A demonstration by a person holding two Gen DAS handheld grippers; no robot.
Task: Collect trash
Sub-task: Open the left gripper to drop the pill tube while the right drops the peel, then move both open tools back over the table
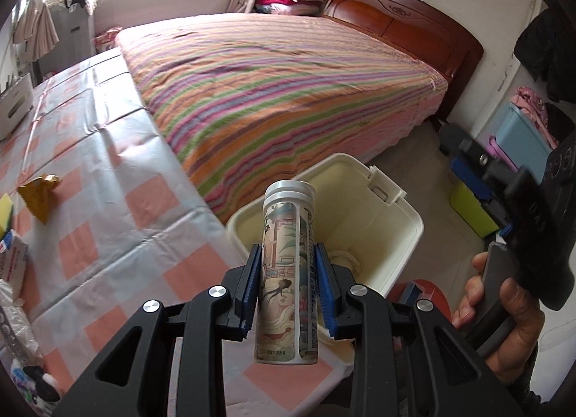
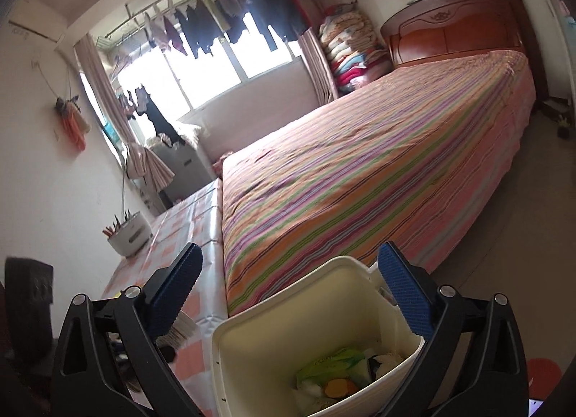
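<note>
One printed tube (image 1: 288, 273), cap pointing forward toward the bin (image 1: 363, 201), sits clamped lengthwise in the left hand-held gripper (image 1: 288, 273).

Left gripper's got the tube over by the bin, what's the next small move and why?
Probably ease the left gripper forward a little, then open. It is shut on the tube, whose cap end reaches over the bin, while its base still seems to hang over the table edge.

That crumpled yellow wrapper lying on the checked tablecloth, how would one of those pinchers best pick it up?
Probably from above, closing across the raised peak of the yellow wrapper. It lies crumpled into a tent-like ridge on the tablecloth, so its flat edges offer little to pinch. The right gripper is open and free; the left gripper holds the tube.
</note>
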